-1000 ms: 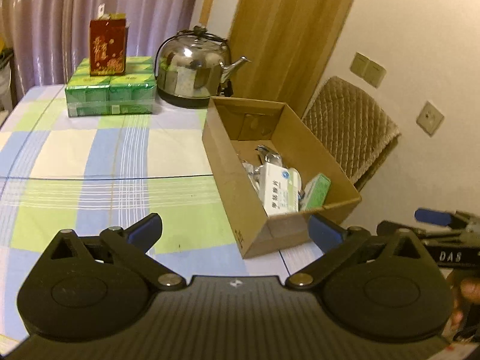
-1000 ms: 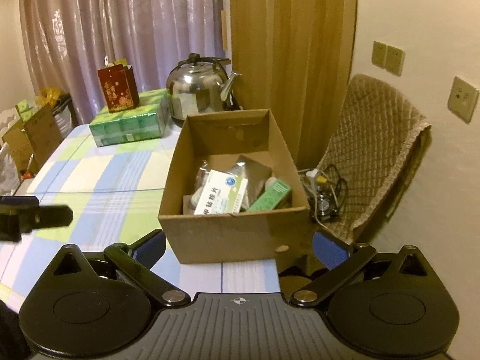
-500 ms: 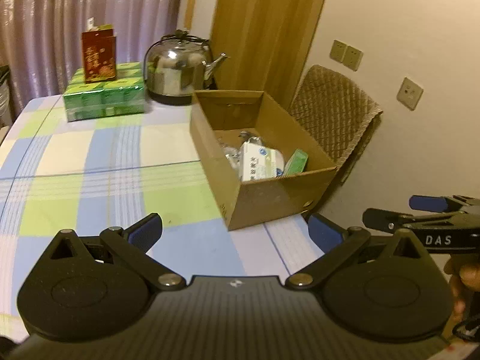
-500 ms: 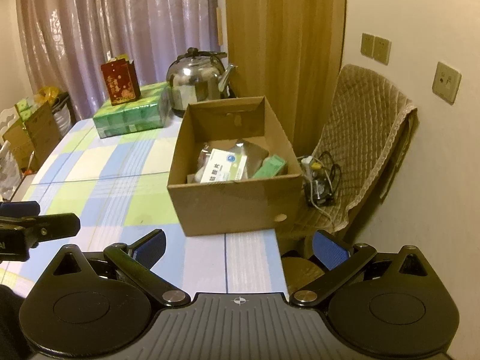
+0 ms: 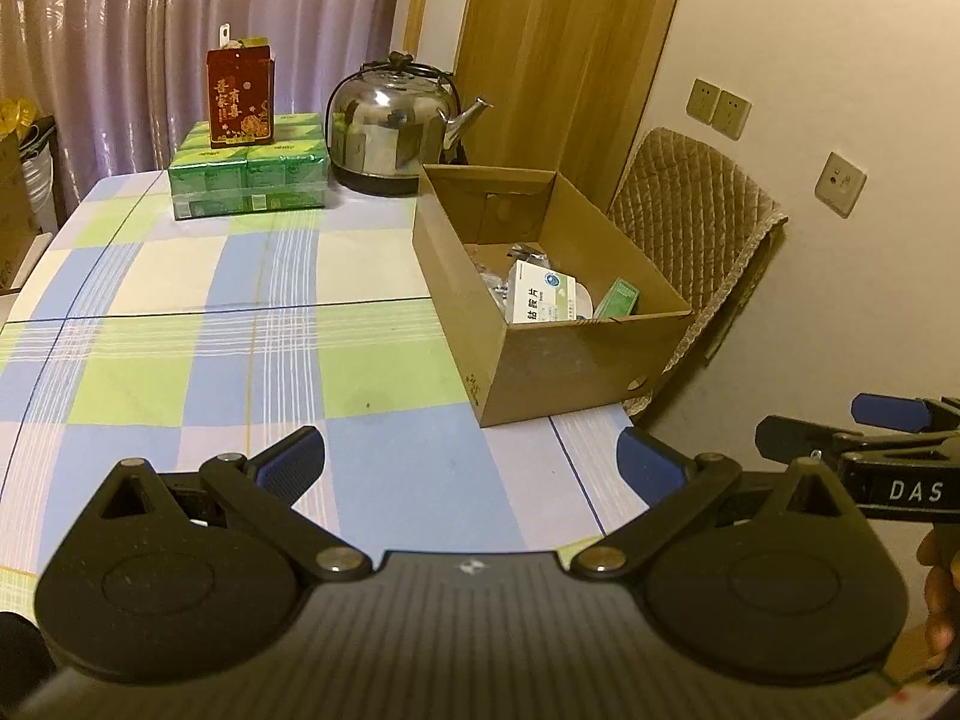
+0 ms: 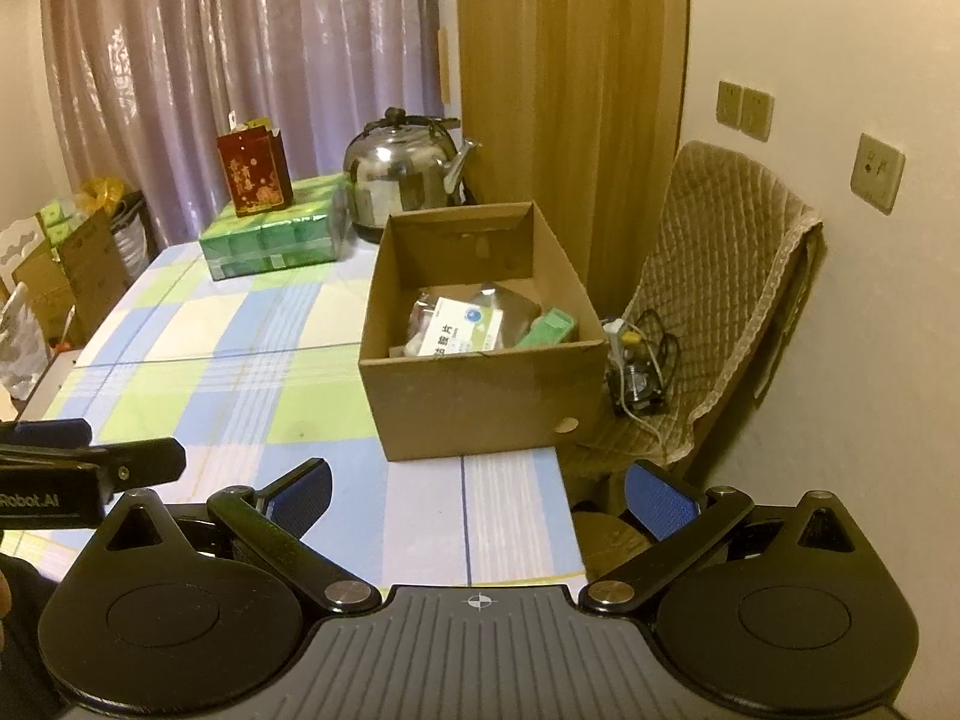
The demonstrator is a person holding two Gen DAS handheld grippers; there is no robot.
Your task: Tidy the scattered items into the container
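Dim yellowish room with mauve curtains (image 6: 240, 60) behind a table (image 5: 180, 330) covered in a blue, green and cream checked cloth. A chair with a quilted cover (image 6: 720, 276) sits against the wall by the table's right side.

The cardboard box (image 6: 486, 402) stands on the table's right edge, open at the top. Inside it there's a white medicine box (image 6: 462, 330) with printed characters leaning up, a green packet (image 6: 549, 327) just beside it on the right, and some silvery foil packs (image 5: 498, 282) tucked behind. Can't make out what else is down there.

At the far end of the table a steel kettle (image 5: 396, 120) stands just behind the box, and next to it a shrink-wrapped pack of green cartons (image 5: 249, 177) with a red gift box (image 5: 240, 99) standing upright on top.

Both claws hang over the near edge of the table, well short of the box. The left claw (image 5: 471, 459) has its blue-padded fingers spread wide with nothing between them. The right claw (image 6: 477, 489) is likewise wide apart and carrying nothing; part of it pokes into the left camera's right edge, with a bit of hand (image 5: 939, 600) visible below it.
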